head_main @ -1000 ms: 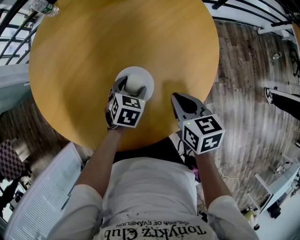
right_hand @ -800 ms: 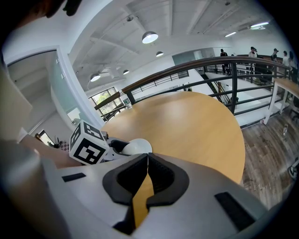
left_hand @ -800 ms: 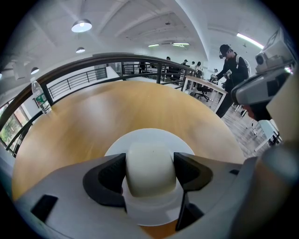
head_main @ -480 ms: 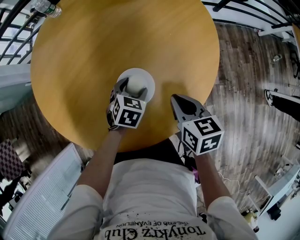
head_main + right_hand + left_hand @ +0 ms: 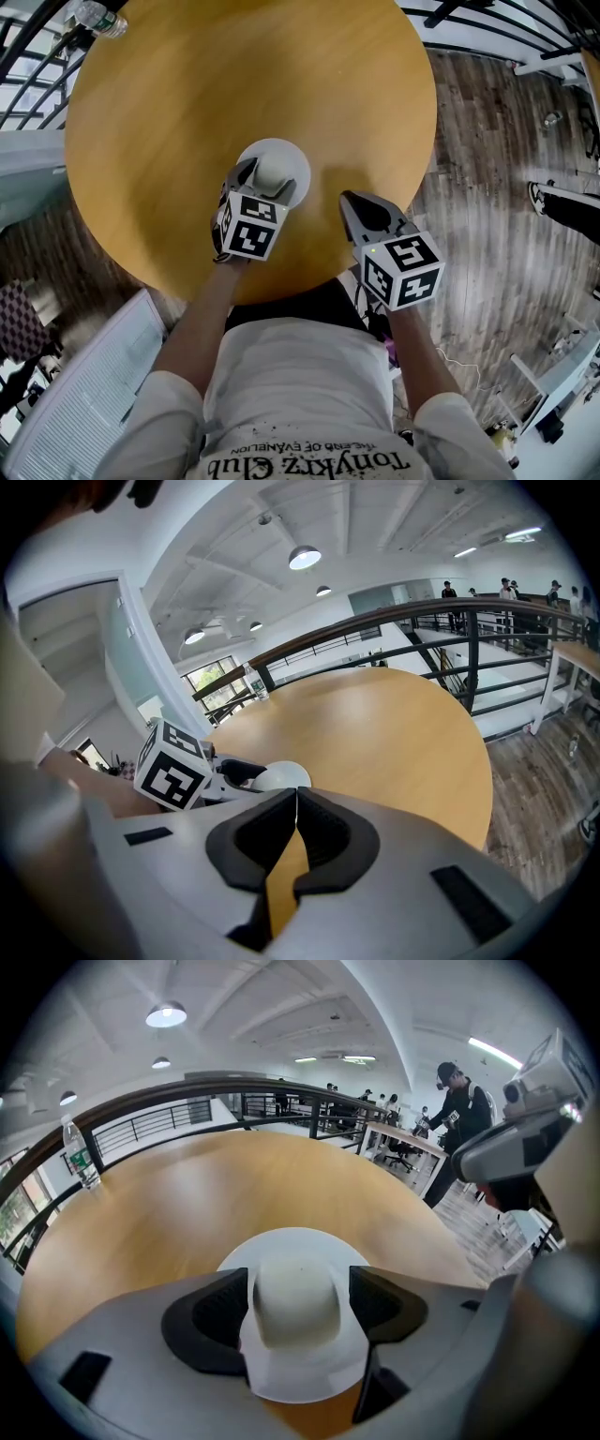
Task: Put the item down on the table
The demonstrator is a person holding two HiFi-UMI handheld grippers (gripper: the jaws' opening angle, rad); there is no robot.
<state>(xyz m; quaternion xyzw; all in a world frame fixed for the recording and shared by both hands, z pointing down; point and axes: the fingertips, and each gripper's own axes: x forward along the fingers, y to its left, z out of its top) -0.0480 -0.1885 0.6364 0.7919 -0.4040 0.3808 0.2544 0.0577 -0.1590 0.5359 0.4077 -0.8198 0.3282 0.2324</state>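
Note:
The item is a white piece shaped like a dome on a wide round brim (image 5: 277,156). It is over the near middle of the round wooden table (image 5: 234,75). My left gripper (image 5: 263,181) is shut on it, and in the left gripper view the two dark pads press the dome's (image 5: 300,1288) sides. Whether the brim rests on the wood I cannot tell. My right gripper (image 5: 349,202) hangs near the table's front right edge. In the right gripper view its jaws (image 5: 296,797) are shut with nothing between them. The item (image 5: 281,775) shows just beyond them.
A clear water bottle (image 5: 98,19) stands at the table's far left edge, also visible as a bottle (image 5: 80,1152) by the black railing (image 5: 187,1110). Wood-plank floor (image 5: 497,141) lies to the right, with a bystander's shoe (image 5: 539,190) on it. People stand beyond the table (image 5: 459,1101).
Only the head view has shifted slightly. Both grippers and the white item keep the same places relative to the table.

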